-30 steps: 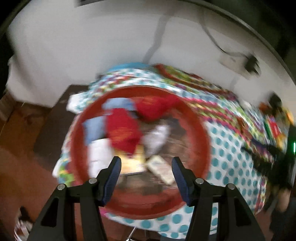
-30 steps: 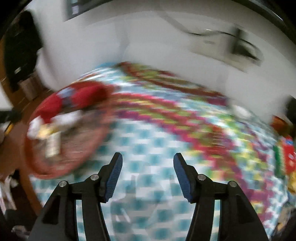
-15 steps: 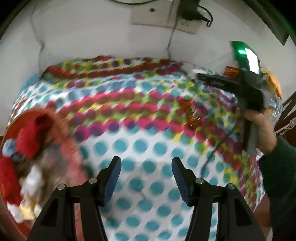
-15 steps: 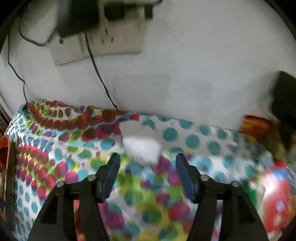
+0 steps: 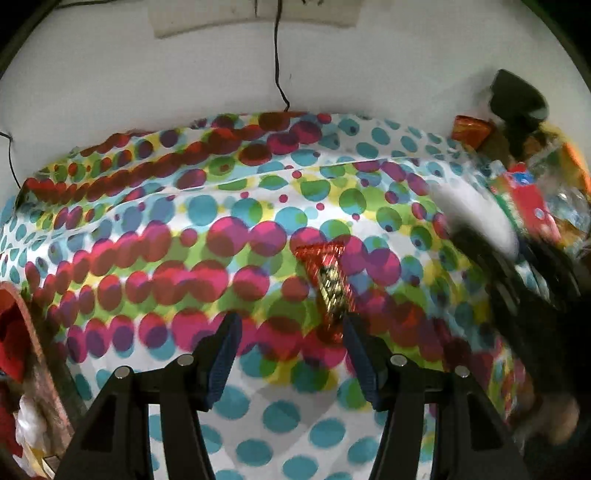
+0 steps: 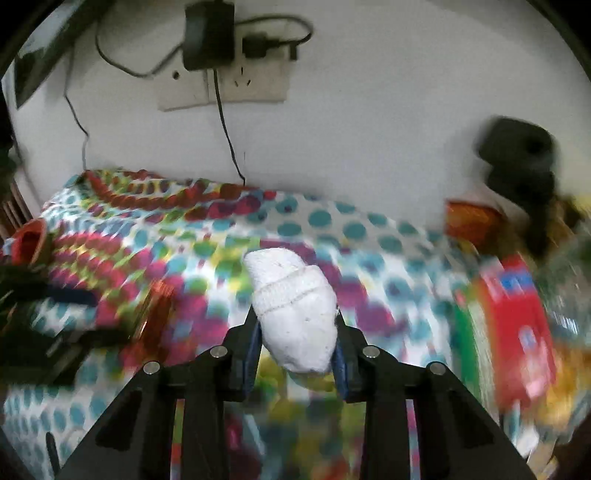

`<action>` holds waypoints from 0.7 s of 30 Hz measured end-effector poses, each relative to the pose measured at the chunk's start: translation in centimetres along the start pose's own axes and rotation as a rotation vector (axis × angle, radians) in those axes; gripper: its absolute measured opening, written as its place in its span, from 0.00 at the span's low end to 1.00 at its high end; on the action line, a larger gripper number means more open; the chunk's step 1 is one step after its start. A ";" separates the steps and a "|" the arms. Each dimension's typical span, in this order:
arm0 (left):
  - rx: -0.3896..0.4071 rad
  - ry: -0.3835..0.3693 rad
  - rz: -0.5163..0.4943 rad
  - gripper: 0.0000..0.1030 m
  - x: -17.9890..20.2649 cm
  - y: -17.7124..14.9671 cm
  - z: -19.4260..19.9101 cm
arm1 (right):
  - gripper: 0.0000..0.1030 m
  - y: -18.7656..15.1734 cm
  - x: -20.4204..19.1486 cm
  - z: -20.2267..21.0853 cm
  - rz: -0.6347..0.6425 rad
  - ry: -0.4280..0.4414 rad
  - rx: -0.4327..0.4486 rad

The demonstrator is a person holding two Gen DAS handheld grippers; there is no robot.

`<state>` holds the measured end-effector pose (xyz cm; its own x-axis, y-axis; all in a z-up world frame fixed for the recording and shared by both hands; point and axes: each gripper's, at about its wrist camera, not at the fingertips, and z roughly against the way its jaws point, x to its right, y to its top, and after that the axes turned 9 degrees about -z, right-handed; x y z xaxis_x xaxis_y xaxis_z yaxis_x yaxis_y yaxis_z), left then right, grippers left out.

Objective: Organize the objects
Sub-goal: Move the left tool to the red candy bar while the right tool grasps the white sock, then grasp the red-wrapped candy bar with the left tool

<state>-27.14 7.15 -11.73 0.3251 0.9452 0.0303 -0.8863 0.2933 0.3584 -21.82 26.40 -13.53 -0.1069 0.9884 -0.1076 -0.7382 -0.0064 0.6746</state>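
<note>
The right gripper [image 6: 297, 334] has just been closing and now clamps a rolled white sock [image 6: 291, 306] between its fingers [image 6: 253, 345]; the sock bulges up and out past the blue pads, its ribbed cuff toward the far side; it hangs above the polka-dot cloth [image 6: 332, 221] that covers the bench, near the right end where a red box [image 6: 517, 314] and other blurred packets are heaped; an orange packet [image 6: 471, 221] lies against the white wall [image 6: 369, 129] beyond them, below a dark blurred object [image 6: 517, 155]; a socket plate [image 6: 236, 85] with a black adapter [image 6: 208, 33] and trailing cables sits on the wall at the far side.

The left gripper [image 5: 291, 345] stands wide open with nothing between its fingers [image 5: 221, 354]; it points steeply down at the dotted cloth [image 5: 184, 221]; a red and gold foil wrapper [image 5: 327, 284] lies on the cloth just beyond the right finger, its near end close to that fingertip, though contact cannot be told; the rim of a red basin [image 5: 33, 332] holding red and white things shows at the far left edge; in the left wrist view the white sock [image 5: 476, 214] and the black frame of the right gripper [image 5: 517, 291] appear blurred at the right.
</note>
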 end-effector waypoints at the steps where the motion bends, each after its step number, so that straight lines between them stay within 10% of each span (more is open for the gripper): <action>1: 0.014 -0.011 0.007 0.57 0.3 0.5 -0.3 | 0.30 -0.6 0.4 0.6 -0.014 0.007 0.001; 21: 0.090 0.086 -0.003 0.59 2.7 1.8 -3.2 | 0.31 -4.0 2.4 0.7 -0.137 0.083 -0.070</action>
<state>-28.94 10.67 -14.03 0.2947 0.9543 -0.0499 -0.8508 0.2858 0.4411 -18.70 28.86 -15.96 -0.0543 0.9650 -0.2567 -0.7940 0.1141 0.5971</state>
